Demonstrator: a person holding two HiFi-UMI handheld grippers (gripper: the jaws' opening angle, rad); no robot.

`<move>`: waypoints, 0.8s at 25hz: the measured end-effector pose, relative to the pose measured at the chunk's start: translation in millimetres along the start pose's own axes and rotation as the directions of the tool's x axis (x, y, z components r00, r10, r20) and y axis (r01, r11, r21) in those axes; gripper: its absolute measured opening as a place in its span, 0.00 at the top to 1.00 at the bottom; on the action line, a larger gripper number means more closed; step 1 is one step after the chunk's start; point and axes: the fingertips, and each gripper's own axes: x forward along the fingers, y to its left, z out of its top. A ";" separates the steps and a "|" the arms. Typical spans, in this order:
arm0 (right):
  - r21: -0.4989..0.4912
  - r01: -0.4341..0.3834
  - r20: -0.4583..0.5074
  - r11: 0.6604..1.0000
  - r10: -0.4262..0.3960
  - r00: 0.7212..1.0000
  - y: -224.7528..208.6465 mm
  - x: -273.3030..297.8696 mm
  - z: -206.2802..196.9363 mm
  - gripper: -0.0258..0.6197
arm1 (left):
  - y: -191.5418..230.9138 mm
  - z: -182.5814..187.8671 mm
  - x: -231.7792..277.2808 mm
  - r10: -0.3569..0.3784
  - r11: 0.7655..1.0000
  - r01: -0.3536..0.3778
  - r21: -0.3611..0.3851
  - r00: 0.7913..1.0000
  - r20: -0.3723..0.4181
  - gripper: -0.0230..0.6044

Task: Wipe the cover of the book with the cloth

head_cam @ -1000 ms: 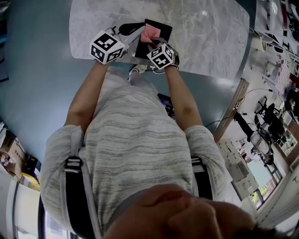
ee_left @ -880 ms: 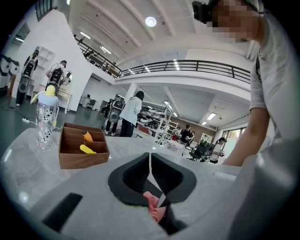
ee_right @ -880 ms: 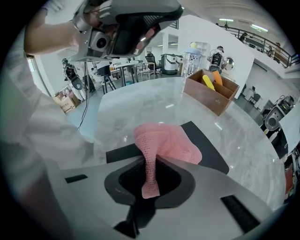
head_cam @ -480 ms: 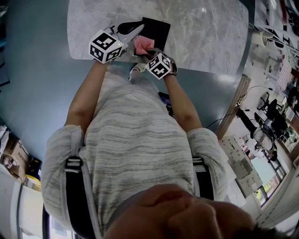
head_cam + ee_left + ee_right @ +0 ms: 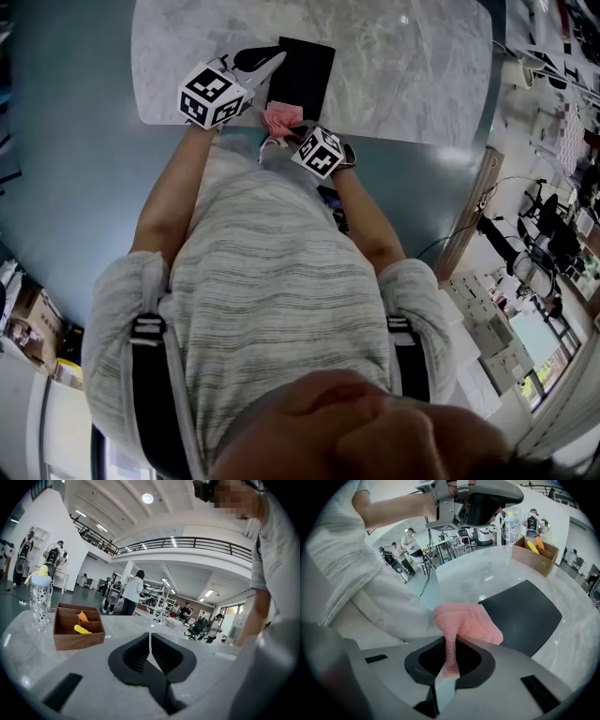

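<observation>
A black book [image 5: 302, 75] lies flat on the marble table [image 5: 403, 66], also seen in the right gripper view as a dark cover [image 5: 522, 616]. My right gripper [image 5: 450, 660] is shut on a pink cloth [image 5: 464, 623]; the cloth [image 5: 281, 116] hangs at the book's near edge, by the table's rim. My left gripper [image 5: 267, 58] rests at the book's left edge with its jaws pressed together and nothing between them [image 5: 150, 645].
A wooden organiser box [image 5: 77, 627] with orange and yellow items and a clear bottle [image 5: 41, 597] stand on the table beyond the left gripper. The same box [image 5: 534, 552] shows far off in the right gripper view. People and robots stand in the hall behind.
My right gripper has drawn the pink cloth back toward me, from the middle of the book's cover to its near edge. The left gripper has stayed by the book's left side.
</observation>
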 end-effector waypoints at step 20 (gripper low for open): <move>0.128 0.159 0.233 0.979 -0.186 0.955 -88.3 -114.9 16.7 0.91 | -23.7 -55.3 5.8 0.046 0.997 -0.053 -0.057 0.993 -0.108 0.91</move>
